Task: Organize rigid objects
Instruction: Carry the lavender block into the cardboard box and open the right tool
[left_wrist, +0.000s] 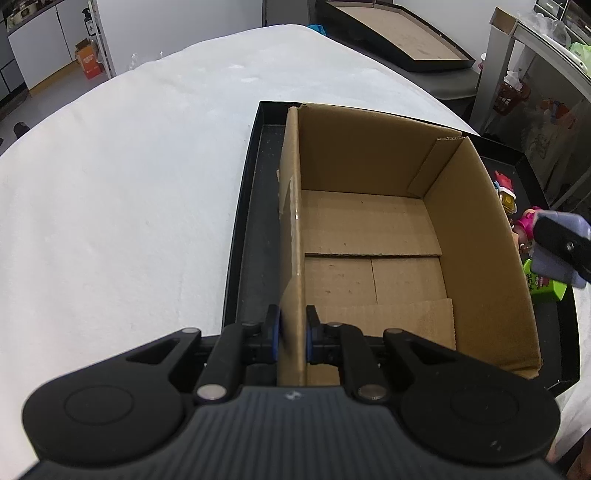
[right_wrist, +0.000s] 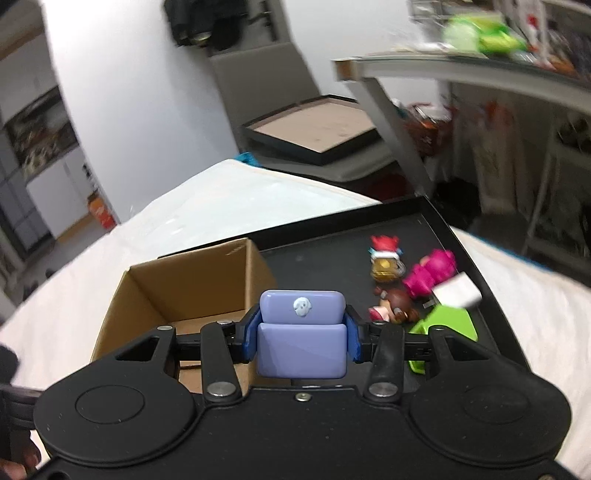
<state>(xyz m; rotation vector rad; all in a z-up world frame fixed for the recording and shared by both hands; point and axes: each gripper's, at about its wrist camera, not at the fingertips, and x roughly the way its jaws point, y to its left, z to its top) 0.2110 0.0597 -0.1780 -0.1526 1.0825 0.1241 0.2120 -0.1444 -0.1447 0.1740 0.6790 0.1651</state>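
An open cardboard box (left_wrist: 369, 229) stands in a black tray (left_wrist: 255, 206) on a white cloth. My left gripper (left_wrist: 293, 325) is shut on the box's left wall near its front corner. My right gripper (right_wrist: 301, 334) is shut on a lilac case (right_wrist: 301, 332) with a small white emblem, held above the tray to the right of the cardboard box (right_wrist: 192, 280). The left wrist view shows the lilac case (left_wrist: 557, 251) at the right edge, beyond the box's right wall. Toy figures lie on the tray: a red-capped one (right_wrist: 386, 254), a pink one (right_wrist: 430, 271), a brown-haired one (right_wrist: 393, 308).
A green box (right_wrist: 447, 323) and a white block (right_wrist: 458, 290) lie on the black tray (right_wrist: 325, 236) by the figures. Beyond the table are a grey chair (right_wrist: 258, 85) bearing another framed tray (right_wrist: 317, 129), and a shelf unit (right_wrist: 461, 66) at the right.
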